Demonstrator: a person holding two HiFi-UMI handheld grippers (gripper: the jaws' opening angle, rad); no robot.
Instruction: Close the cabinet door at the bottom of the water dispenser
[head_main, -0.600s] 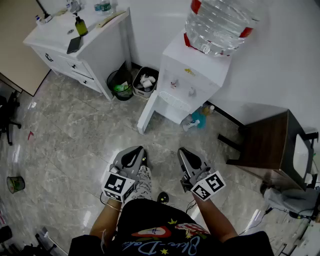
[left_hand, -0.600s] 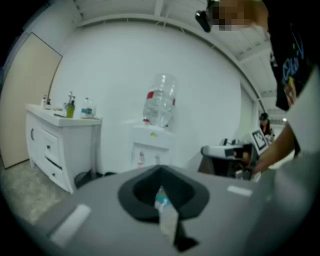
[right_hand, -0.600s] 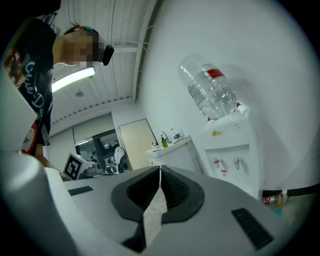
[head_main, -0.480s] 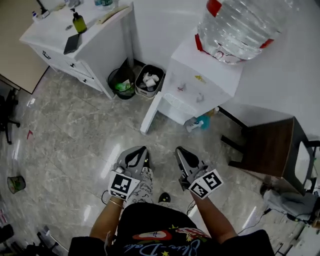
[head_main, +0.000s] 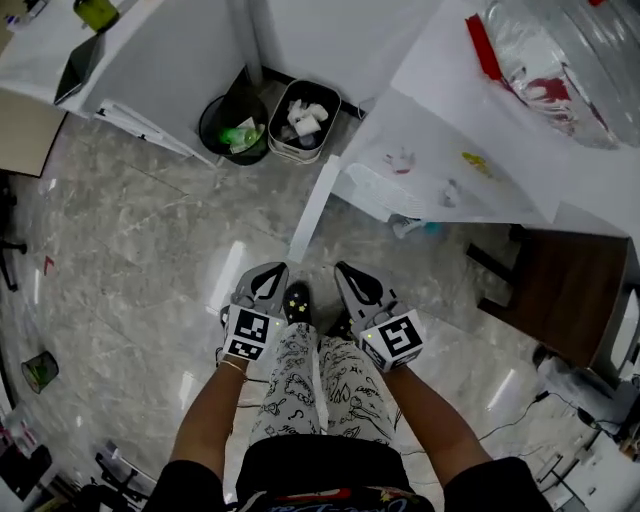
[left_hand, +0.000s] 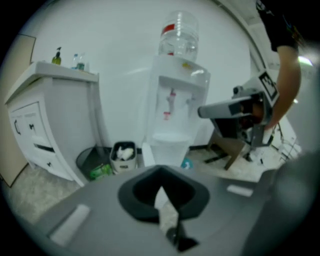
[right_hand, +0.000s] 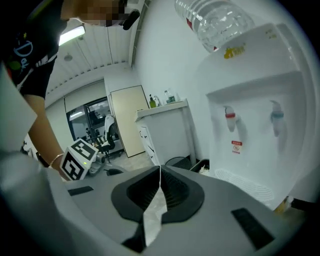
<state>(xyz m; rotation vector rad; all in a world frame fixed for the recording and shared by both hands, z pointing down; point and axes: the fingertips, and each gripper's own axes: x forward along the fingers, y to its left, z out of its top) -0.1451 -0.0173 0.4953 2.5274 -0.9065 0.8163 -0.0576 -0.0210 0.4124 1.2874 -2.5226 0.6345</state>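
Left claw (head_main: 268, 280) and right claw (head_main: 352, 278) pinched together — cabinet door (head_main: 313, 208) ajar.

Two bins (head_main: 232, 130) (head_main: 303, 122), one water dispenser (head_main: 470, 150)

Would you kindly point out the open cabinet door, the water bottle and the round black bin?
cabinet door (head_main: 314, 208): head view, midway along its open edge.
water bottle (head_main: 590, 50): head view, its clear side.
round black bin (head_main: 212, 118): head view, its inner wall.
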